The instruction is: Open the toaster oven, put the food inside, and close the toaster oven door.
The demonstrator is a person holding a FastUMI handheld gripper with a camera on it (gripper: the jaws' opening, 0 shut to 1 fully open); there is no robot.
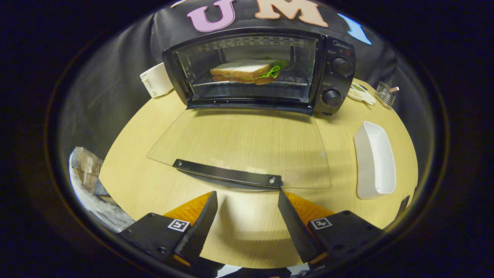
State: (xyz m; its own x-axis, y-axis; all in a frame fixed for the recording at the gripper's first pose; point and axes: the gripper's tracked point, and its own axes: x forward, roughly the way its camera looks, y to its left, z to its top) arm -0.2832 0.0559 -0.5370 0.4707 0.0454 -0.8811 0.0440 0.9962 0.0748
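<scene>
two of the three steps look done to me: the toaster oven point(258, 69) stands open and the sandwich point(243, 71) lies on the rack inside it, well back from the door hinge. what i have left is the closing.

i take the toaster oven as my landmark. its glass door point(239, 146) is folded flat down in front of it, over the wooden table point(127, 173), and the door's black handle bar point(227, 173) runs along the edge farthest from the oven. my gripper point(247, 197) hangs just short of that bar, fingers spread wide with nothing between them; the right fingertip sits close under the bar's right end, though i cannot tell if it touches.

to the oven's right, a white oblong dish point(374, 158) lies empty on the table, and a white container point(156, 79) stands against the oven's left side.

my judgement on the next move: get the fingers under or around the handle bar, near its middle rather than its end, then lift in an arc up toward the oven's front until the door seats. the glass is smooth, so i would keep contact on the bar itself.
</scene>
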